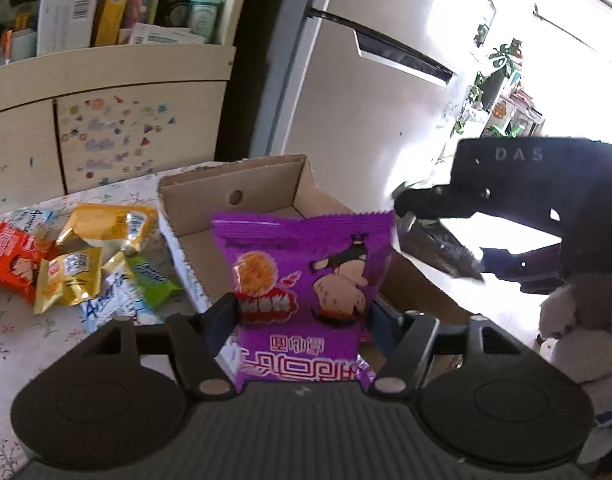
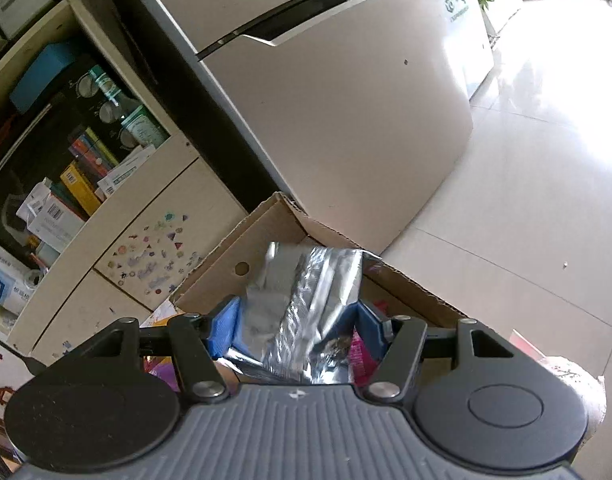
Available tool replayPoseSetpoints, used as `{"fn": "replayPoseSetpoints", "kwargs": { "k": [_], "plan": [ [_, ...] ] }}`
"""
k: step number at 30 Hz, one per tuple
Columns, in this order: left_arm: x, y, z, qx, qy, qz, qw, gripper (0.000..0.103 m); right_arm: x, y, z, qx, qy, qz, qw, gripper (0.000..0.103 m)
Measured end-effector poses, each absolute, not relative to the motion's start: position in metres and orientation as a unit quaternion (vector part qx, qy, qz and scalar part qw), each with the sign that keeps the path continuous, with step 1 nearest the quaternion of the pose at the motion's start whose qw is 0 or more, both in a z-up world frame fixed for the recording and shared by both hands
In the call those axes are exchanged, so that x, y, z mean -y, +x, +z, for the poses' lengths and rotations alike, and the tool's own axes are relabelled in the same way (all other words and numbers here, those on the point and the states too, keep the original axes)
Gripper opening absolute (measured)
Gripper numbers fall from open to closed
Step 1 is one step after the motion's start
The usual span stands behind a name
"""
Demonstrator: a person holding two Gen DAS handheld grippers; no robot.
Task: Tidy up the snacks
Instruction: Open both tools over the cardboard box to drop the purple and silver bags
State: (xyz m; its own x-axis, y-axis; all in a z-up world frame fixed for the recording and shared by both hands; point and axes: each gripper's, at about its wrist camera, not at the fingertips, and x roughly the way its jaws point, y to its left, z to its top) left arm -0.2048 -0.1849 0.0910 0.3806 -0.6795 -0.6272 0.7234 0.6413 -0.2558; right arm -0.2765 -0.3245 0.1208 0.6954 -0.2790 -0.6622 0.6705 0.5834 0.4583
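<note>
Purple snack packet (image 1: 306, 292) sits between the half-open left claw (image 1: 297, 316) fingers above the cardboard box (image 1: 265, 184), the right claw (image 2: 297, 320) grips a silver packet (image 2: 306, 300) there; next, release both into the box.

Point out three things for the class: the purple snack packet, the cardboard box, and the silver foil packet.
purple snack packet (image 1: 306, 276): left wrist view, middle of its printed front.
cardboard box (image 1: 241, 188): left wrist view, inner back wall near the round hole.
silver foil packet (image 2: 306, 304): right wrist view, its crinkled middle.
</note>
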Motion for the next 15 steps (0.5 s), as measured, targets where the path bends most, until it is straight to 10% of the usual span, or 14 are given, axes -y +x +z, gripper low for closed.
{"fn": "replayPoseSetpoints", "kwargs": {
  "k": [15],
  "plan": [
    [0.137, -0.187, 0.095, -0.379, 0.058, -0.393, 0.836, 0.092, 0.312, -0.266, 0.124, -0.278, 0.343, -0.227, 0.868, 0.083]
  ]
}}
